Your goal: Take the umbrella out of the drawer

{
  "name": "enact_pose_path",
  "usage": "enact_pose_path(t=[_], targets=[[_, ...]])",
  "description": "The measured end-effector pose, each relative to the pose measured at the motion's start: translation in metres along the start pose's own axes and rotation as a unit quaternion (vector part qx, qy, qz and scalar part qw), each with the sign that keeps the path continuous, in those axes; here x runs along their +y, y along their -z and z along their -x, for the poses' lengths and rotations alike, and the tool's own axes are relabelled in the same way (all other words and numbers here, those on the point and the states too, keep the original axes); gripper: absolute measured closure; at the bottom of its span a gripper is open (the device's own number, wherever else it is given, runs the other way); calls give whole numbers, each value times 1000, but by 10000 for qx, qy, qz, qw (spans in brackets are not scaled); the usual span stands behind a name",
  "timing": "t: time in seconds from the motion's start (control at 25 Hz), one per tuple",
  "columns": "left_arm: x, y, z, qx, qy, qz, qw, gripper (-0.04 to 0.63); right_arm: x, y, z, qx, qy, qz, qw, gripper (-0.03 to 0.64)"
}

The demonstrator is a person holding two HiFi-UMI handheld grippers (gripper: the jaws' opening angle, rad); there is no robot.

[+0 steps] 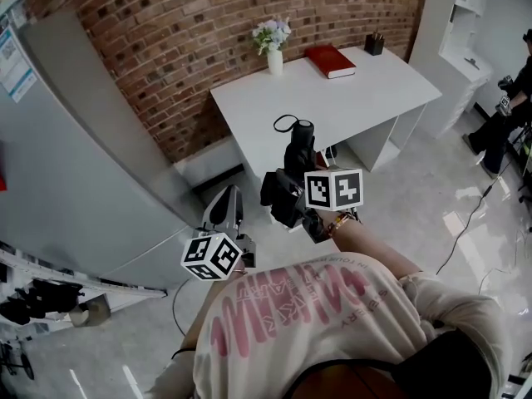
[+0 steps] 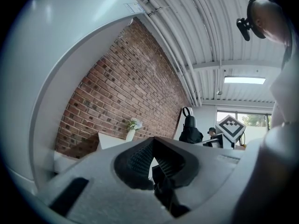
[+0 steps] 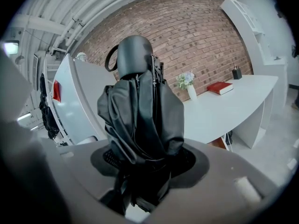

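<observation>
A folded black umbrella point(image 1: 298, 158) with a wrist loop at its top stands upright in my right gripper point(image 1: 287, 194), in front of the white desk. In the right gripper view the umbrella point(image 3: 140, 111) fills the middle, and the right gripper point(image 3: 140, 167) is shut on its lower part, the fabric bunched between the pads. My left gripper point(image 1: 226, 204) is lower and to the left, next to the grey cabinet point(image 1: 83, 165), its jaws together on nothing. In the left gripper view the left gripper point(image 2: 153, 146) has its tips meeting, with the umbrella point(image 2: 190, 129) to the right. No drawer shows.
A white desk point(image 1: 374, 98) against the brick wall carries a vase of flowers point(image 1: 273, 46), a red book point(image 1: 330, 61) and a dark pen holder point(image 1: 375, 44). White shelves point(image 1: 470, 23) stand at the right. A person point(image 1: 509, 106) is at the right edge. Cables point(image 1: 465, 223) lie on the floor.
</observation>
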State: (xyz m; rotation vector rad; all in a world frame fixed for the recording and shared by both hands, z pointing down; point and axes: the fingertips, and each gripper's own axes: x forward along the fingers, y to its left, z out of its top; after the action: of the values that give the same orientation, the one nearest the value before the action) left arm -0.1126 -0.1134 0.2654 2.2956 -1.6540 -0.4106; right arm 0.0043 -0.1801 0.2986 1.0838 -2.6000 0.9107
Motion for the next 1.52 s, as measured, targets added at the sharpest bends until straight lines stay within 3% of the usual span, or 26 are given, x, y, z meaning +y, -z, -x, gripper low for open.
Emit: enact_pose_path(t=[0.28, 0.64, 1.52], targets=[[-23, 7, -38, -38, 15, -82, 10000, 591, -28, -31, 11, -157, -48, 300, 9994, 360], [-40, 30, -60, 184, -153, -148, 9996, 591, -63, -39, 21, -200, -71, 501, 9985, 359], [-47, 63, -77, 549, -301, -135, 9979, 591, -114, -30, 21, -78, 4, 309, 9995, 359]])
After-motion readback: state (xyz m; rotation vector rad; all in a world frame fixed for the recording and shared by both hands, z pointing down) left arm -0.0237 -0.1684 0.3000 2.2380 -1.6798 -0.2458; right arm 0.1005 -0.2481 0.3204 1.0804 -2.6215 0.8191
